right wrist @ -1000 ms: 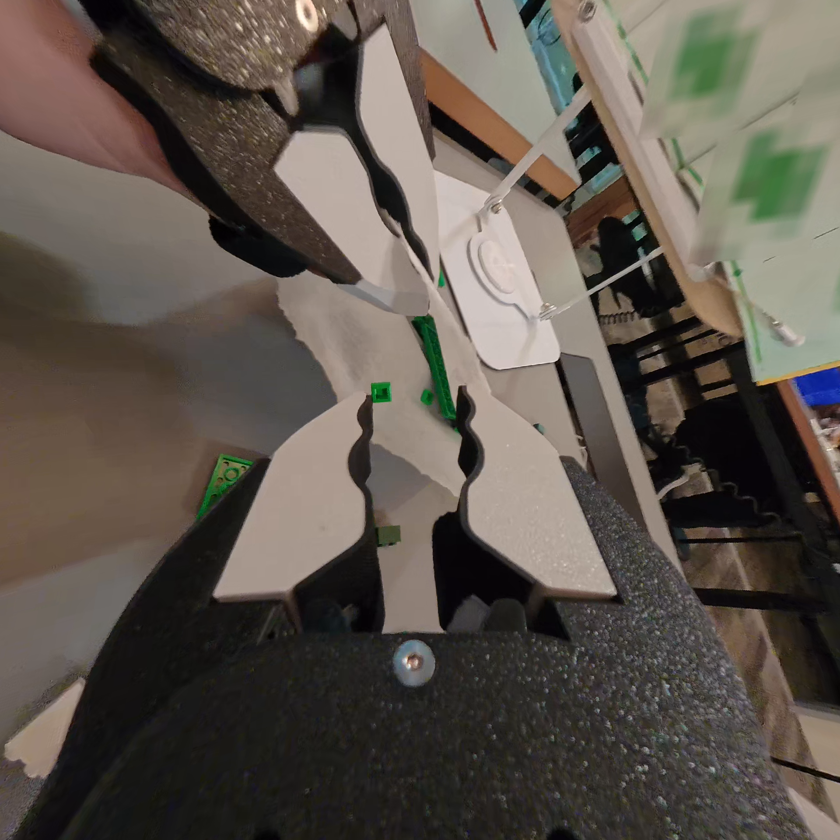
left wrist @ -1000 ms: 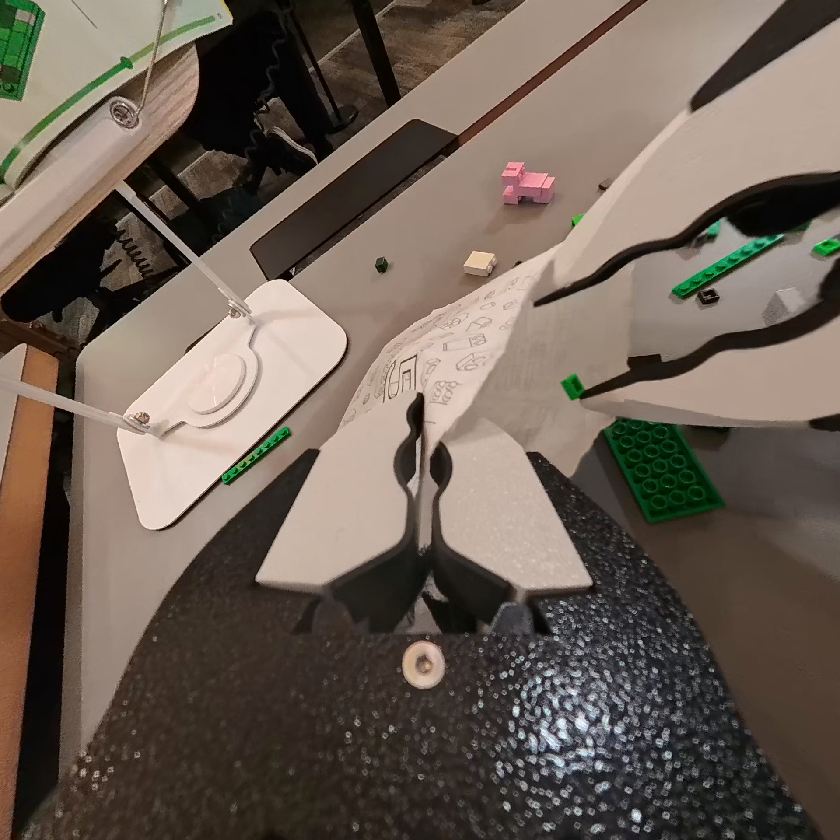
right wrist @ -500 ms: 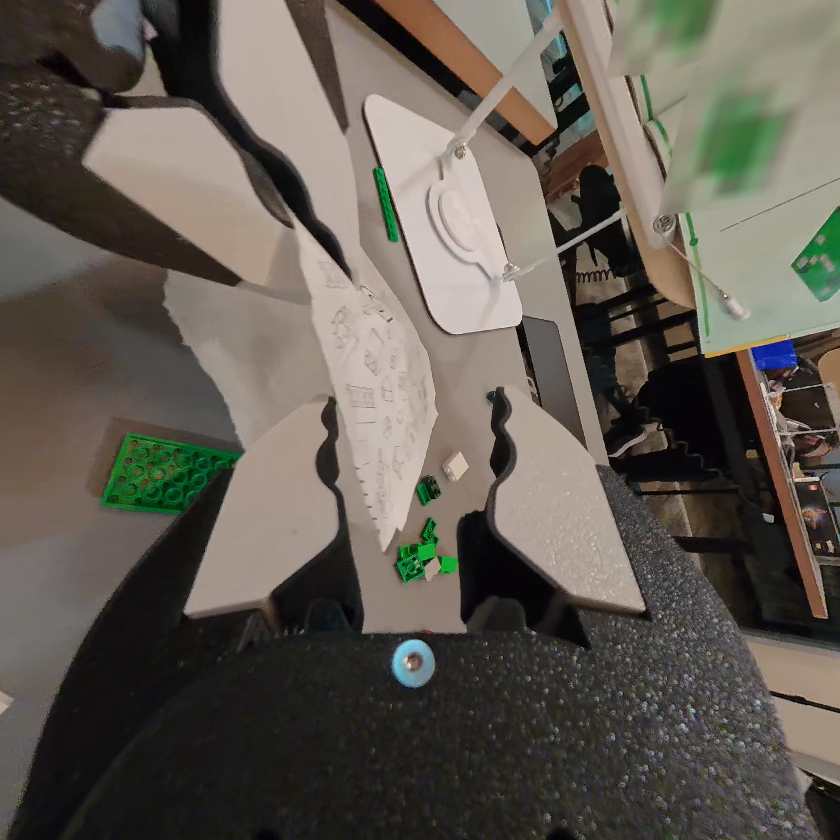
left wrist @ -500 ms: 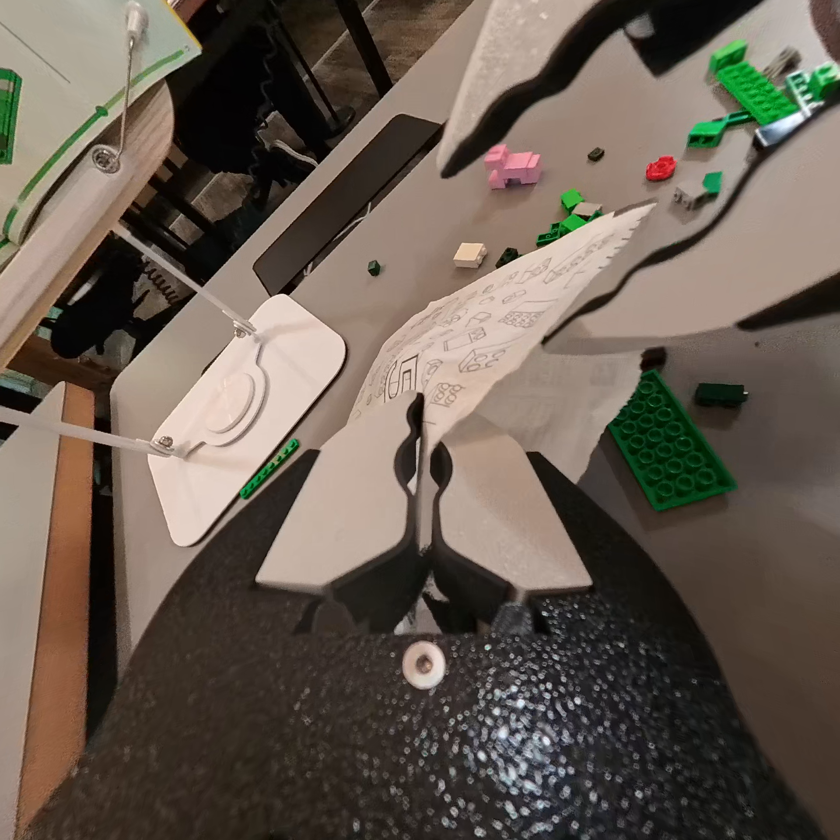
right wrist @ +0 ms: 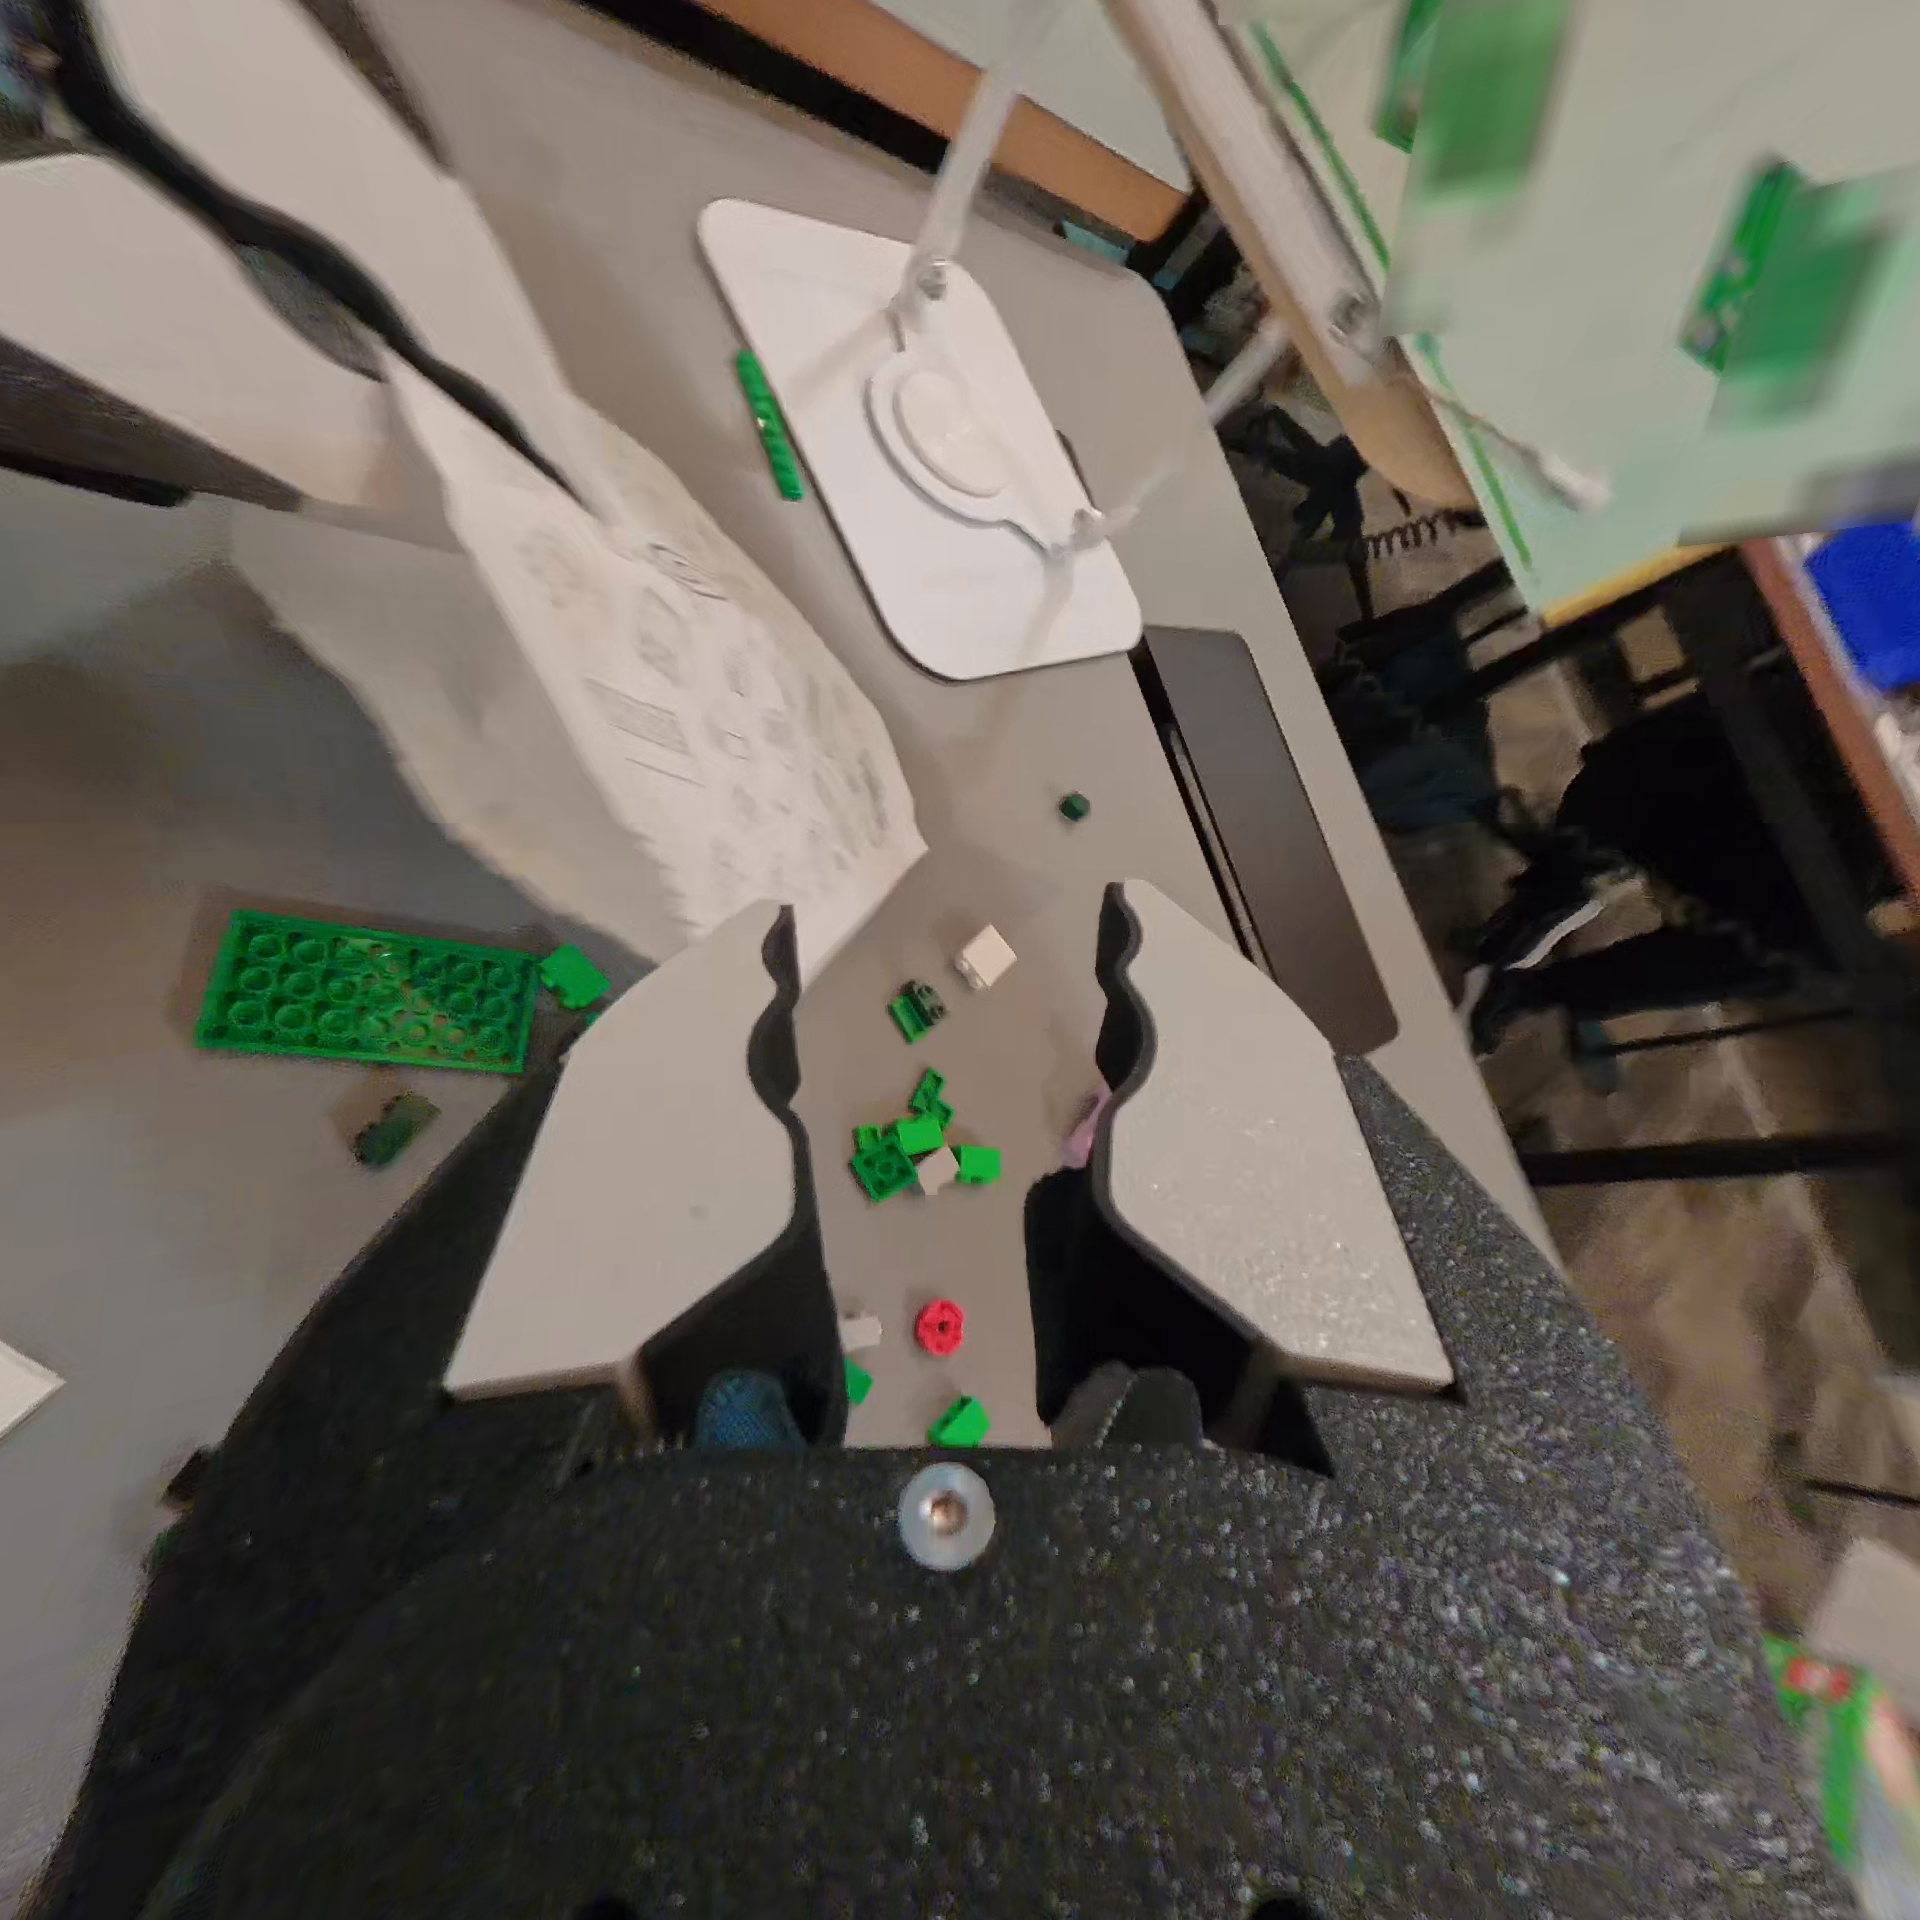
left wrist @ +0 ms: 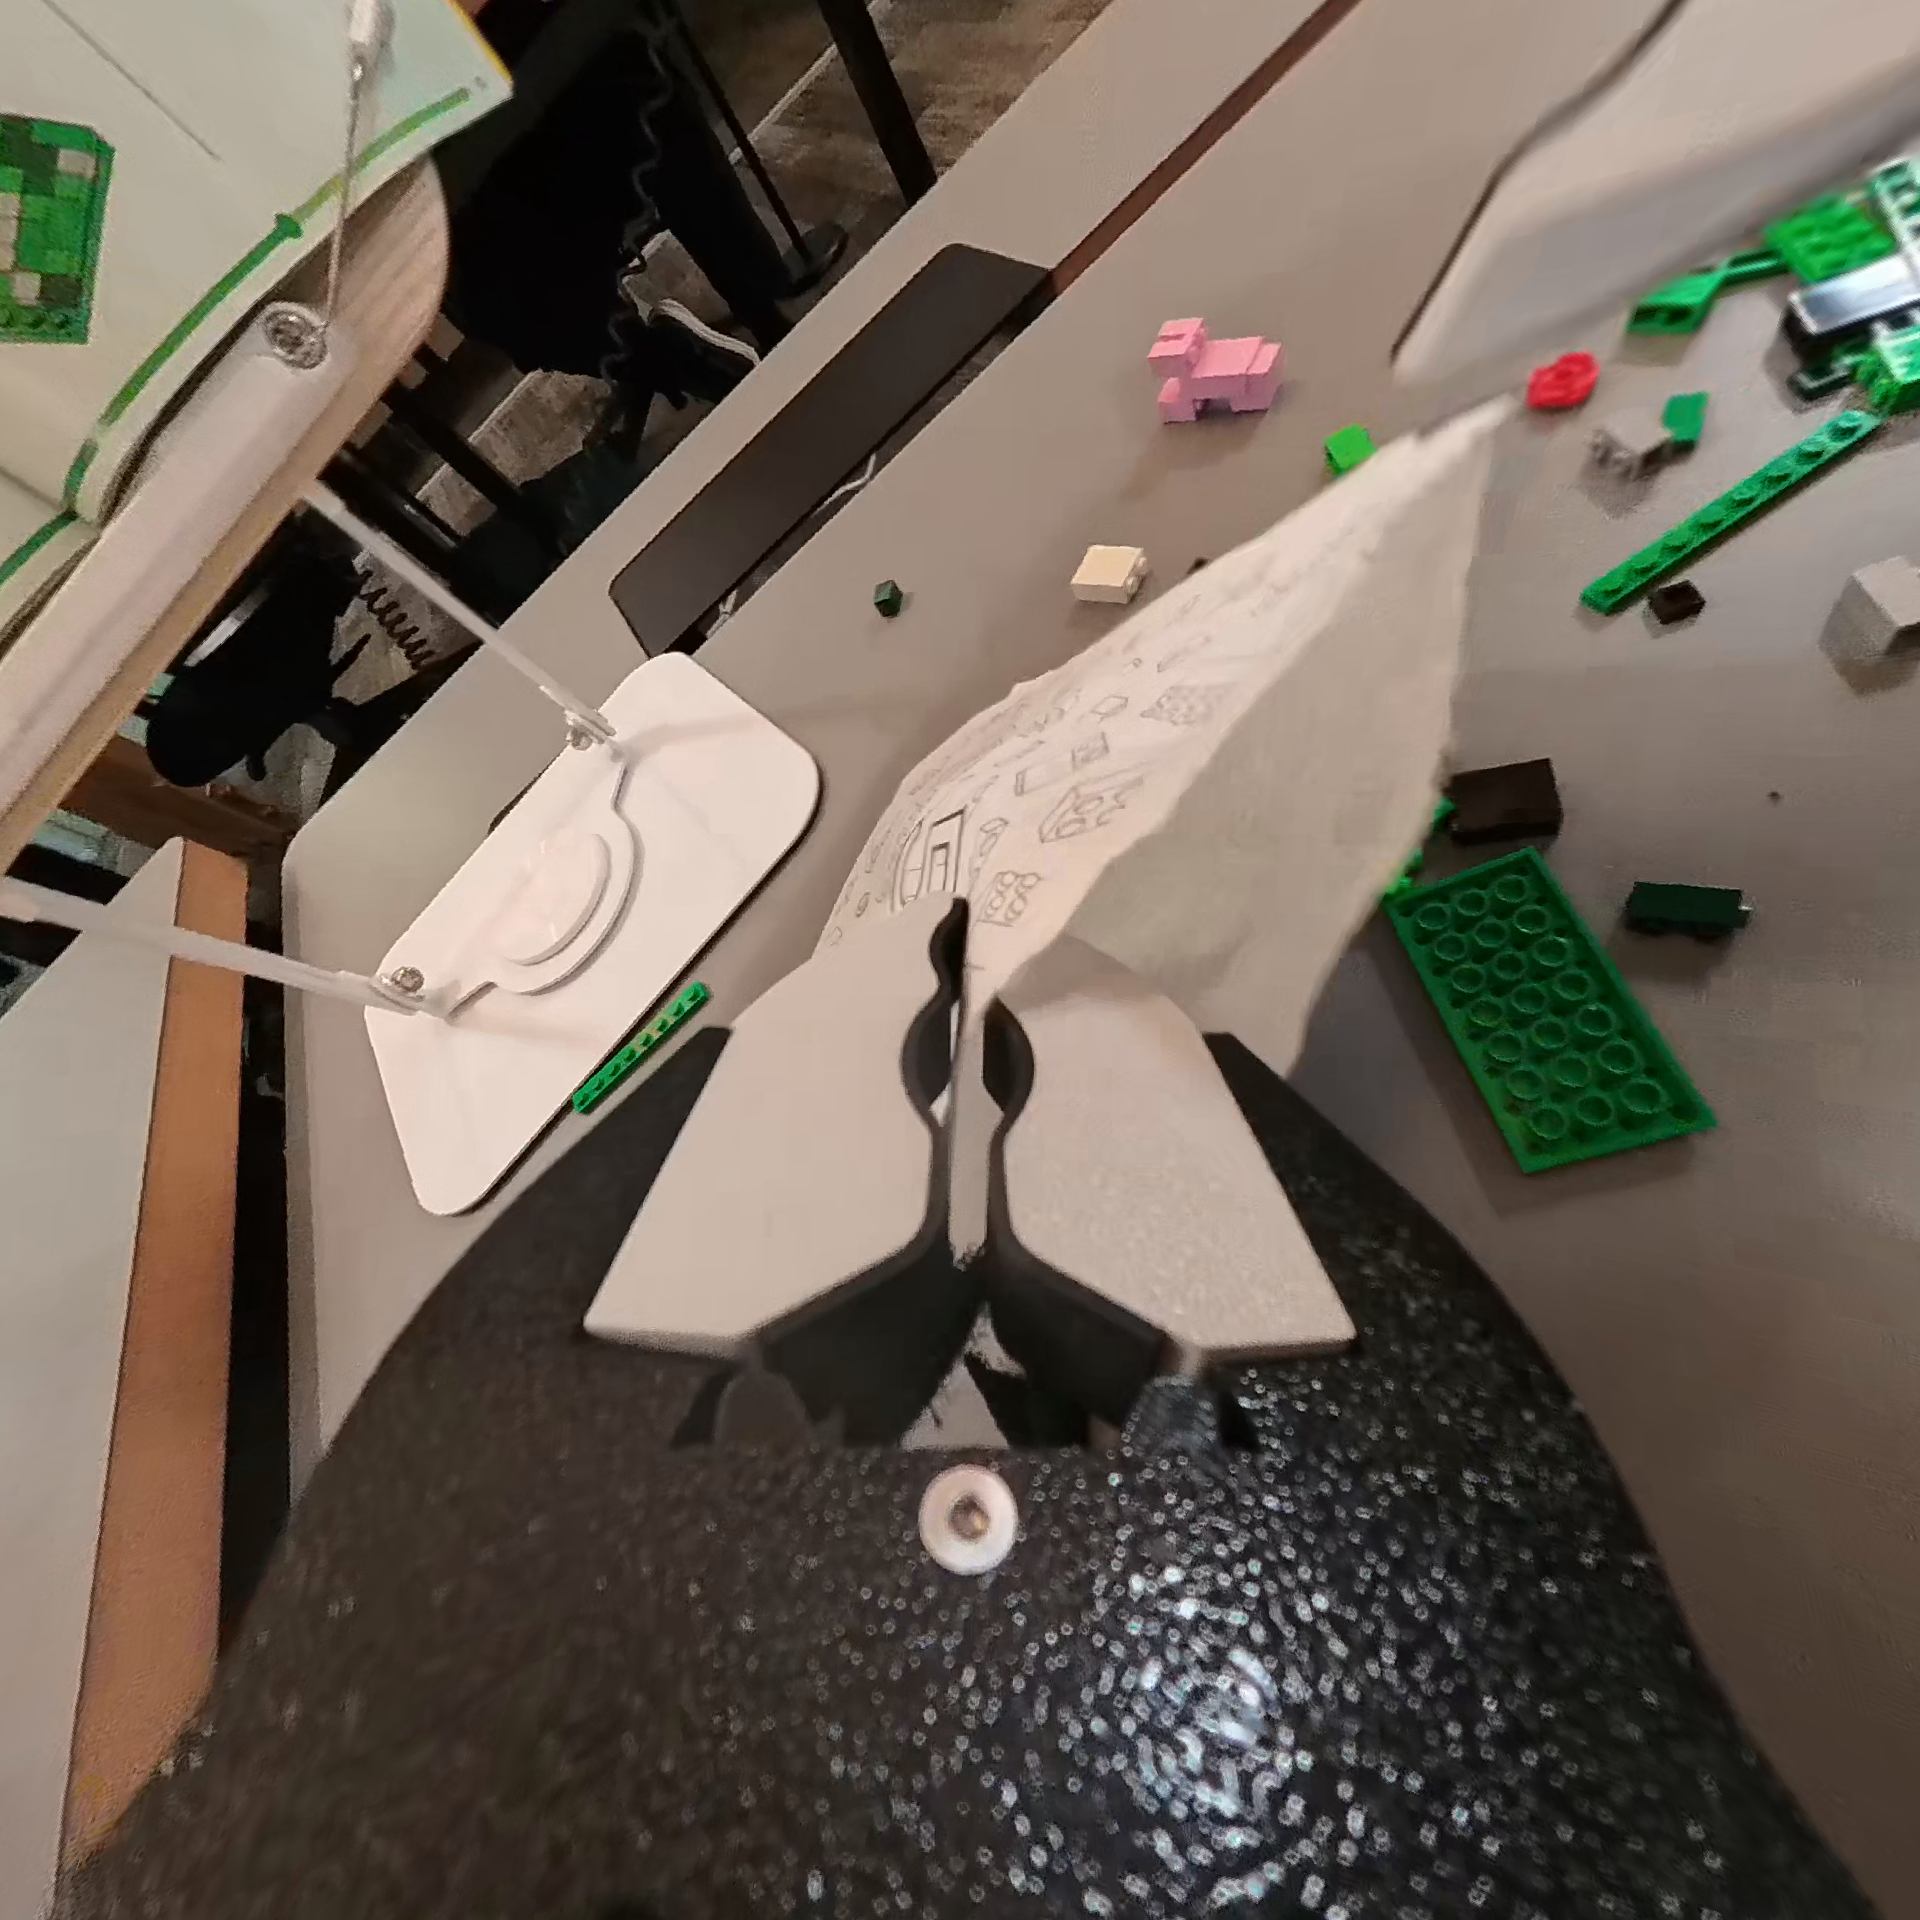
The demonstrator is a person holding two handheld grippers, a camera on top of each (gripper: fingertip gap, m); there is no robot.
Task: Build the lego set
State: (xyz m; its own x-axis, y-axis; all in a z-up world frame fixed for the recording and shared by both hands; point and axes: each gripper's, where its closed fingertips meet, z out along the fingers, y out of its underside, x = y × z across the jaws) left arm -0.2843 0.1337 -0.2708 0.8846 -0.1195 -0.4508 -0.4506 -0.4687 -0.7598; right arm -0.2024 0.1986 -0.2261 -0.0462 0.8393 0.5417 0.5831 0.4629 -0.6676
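Observation:
My left gripper (left wrist: 961, 935) is shut on a torn white paper bag (left wrist: 1195, 769) printed with brick drawings and holds it above the grey table; the bag also shows in the right wrist view (right wrist: 707, 717). My right gripper (right wrist: 945, 914) is open and empty, above a small heap of green bricks (right wrist: 920, 1148) and a red round piece (right wrist: 941, 1327). A green studded plate (left wrist: 1548, 1008) lies flat right of the bag and also shows in the right wrist view (right wrist: 364, 987). A pink pig figure (left wrist: 1216, 369) stands farther back. The right gripper's blurred finger (left wrist: 1662, 177) crosses the top right.
A white stand base (left wrist: 592, 914) with thin rods holds an instruction booklet (left wrist: 156, 208) at the left. A long thin green plate (left wrist: 639, 1049) lies beside the base. A black panel (left wrist: 831, 447) is set into the table. Loose green, grey and black bricks (left wrist: 1745, 499) are scattered right. Some 12 cm of space lies between my two pairs of fingers. The green studded plate (left wrist: 1548, 1008) is about 12 cm from both grippers' fingertips. It turns up in the right wrist view (right wrist: 371, 1008) as well. The red round piece (right wrist: 941, 1327) is closer to my right gripper, around 15 cm from its tips; the left tips are 25 cm off. It is also in sight in the left wrist view (left wrist: 1560, 380).
My right gripper has pulled back and away from the bag, opening wider. My left gripper keeps the bag, which now hangs free with bricks spilled on the table.

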